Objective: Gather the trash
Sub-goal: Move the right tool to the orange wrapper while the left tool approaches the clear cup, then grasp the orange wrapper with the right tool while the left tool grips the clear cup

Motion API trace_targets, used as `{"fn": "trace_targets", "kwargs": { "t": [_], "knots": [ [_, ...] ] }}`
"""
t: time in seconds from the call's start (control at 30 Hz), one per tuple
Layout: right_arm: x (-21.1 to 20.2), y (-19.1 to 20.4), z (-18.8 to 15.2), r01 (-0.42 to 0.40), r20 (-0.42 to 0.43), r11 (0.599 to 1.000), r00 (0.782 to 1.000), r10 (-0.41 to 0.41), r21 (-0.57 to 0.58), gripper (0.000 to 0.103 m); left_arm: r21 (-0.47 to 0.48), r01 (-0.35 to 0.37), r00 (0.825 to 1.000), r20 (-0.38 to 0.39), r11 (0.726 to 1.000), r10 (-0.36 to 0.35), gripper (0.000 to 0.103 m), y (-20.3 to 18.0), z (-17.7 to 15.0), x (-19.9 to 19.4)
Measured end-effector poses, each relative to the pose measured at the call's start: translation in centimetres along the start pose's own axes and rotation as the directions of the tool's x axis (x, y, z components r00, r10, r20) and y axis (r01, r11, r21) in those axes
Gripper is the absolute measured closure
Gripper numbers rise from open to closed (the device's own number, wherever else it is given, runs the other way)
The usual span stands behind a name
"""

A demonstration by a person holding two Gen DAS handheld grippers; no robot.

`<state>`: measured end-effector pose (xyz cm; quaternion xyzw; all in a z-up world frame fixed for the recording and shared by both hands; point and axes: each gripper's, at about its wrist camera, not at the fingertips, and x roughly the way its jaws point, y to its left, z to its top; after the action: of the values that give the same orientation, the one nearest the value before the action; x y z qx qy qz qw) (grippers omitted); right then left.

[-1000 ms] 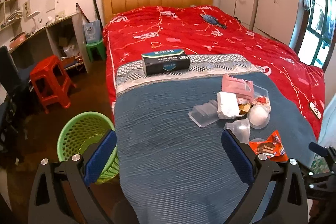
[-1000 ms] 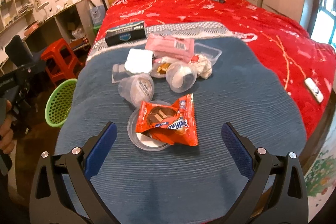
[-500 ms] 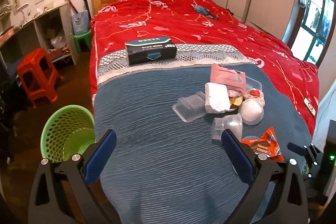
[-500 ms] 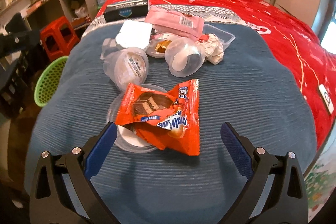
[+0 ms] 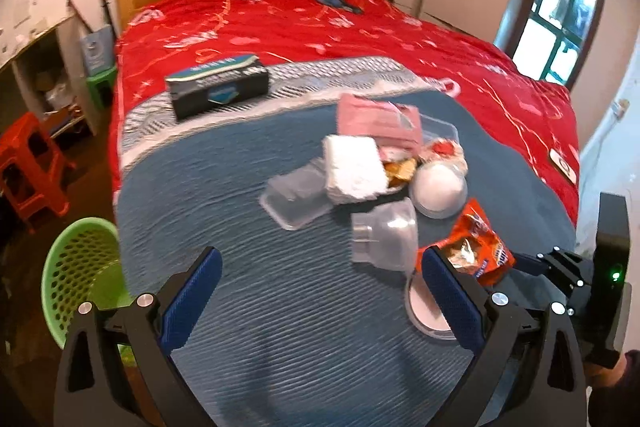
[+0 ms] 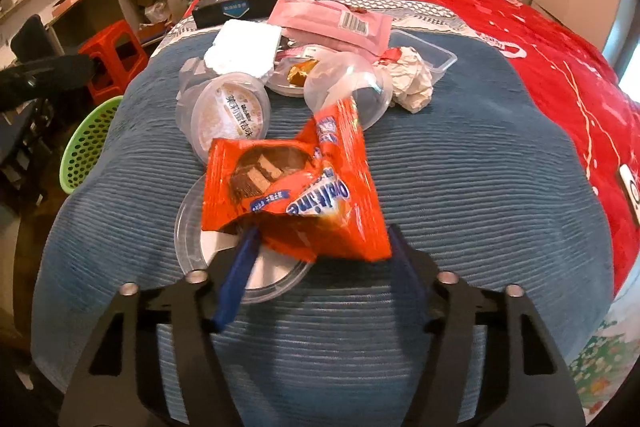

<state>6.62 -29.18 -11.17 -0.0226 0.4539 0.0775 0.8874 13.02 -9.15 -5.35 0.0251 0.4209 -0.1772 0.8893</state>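
Observation:
An orange snack wrapper [image 6: 296, 187] lies partly on a clear round lid [image 6: 188, 227] on the blue blanket, at the near edge of a trash pile. My right gripper [image 6: 320, 247] is closing on the wrapper: both blue fingers touch its lower corners and the foil has buckled upward between them. In the left wrist view the wrapper [image 5: 476, 243] sits at the right, just beyond my left gripper [image 5: 320, 263], which is open over bare blanket with nothing between its fingers. A green mesh basket [image 5: 80, 267] stands on the floor to the left of the bed.
The pile also holds a tipped clear cup [image 6: 228, 115], a domed clear cup [image 6: 348, 87], a white foam block [image 6: 244, 47], a pink packet [image 6: 332, 19] and crumpled paper [image 6: 412, 79]. A black box [image 5: 216, 87] lies farther up the bed. A red stool [image 5: 24, 163] stands beside it.
My right gripper dropped closer and its jaws came in from wide open onto the orange wrapper, which crumpled upward. My left gripper moved lower and rightward, toward the pile.

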Motion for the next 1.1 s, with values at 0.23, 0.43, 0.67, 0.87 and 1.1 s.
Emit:
{"fn": "trace_targets", "kwargs": {
  "t": [0.23,0.43,0.67,0.87,1.1],
  "knots": [
    [-0.4,-0.6,-0.3,-0.013,0.010,1.000,1.000,0.013,0.019,0.054,0.027,0.068,0.995,-0.072,0.997,-0.066,0.007,-1.8,0.6,4.1],
    [-0.9,-1.1,-0.6,-0.032,0.012,0.999,0.999,0.031,0.031,0.047,-0.025,0.137,0.983,-0.116,0.990,-0.139,0.010,-1.9,1.3,7.2],
    [-2.0,-1.2,-0.8,-0.012,0.046,1.000,0.999,0.011,0.021,0.029,-0.010,0.179,0.970,-0.167,0.984,-0.178,0.030,-3.0,1.4,9.2],
    [-2.3,-1.2,-0.8,-0.008,0.057,1.000,0.998,0.008,0.005,0.023,-0.010,0.199,0.962,-0.189,0.980,-0.197,0.049,-3.4,1.0,9.8],
    [-2.5,-0.8,-0.4,-0.013,0.073,1.000,0.997,0.013,-0.012,0.015,-0.014,0.191,0.967,-0.170,0.981,-0.191,0.053,-2.9,0.7,9.0]
  ]
}}
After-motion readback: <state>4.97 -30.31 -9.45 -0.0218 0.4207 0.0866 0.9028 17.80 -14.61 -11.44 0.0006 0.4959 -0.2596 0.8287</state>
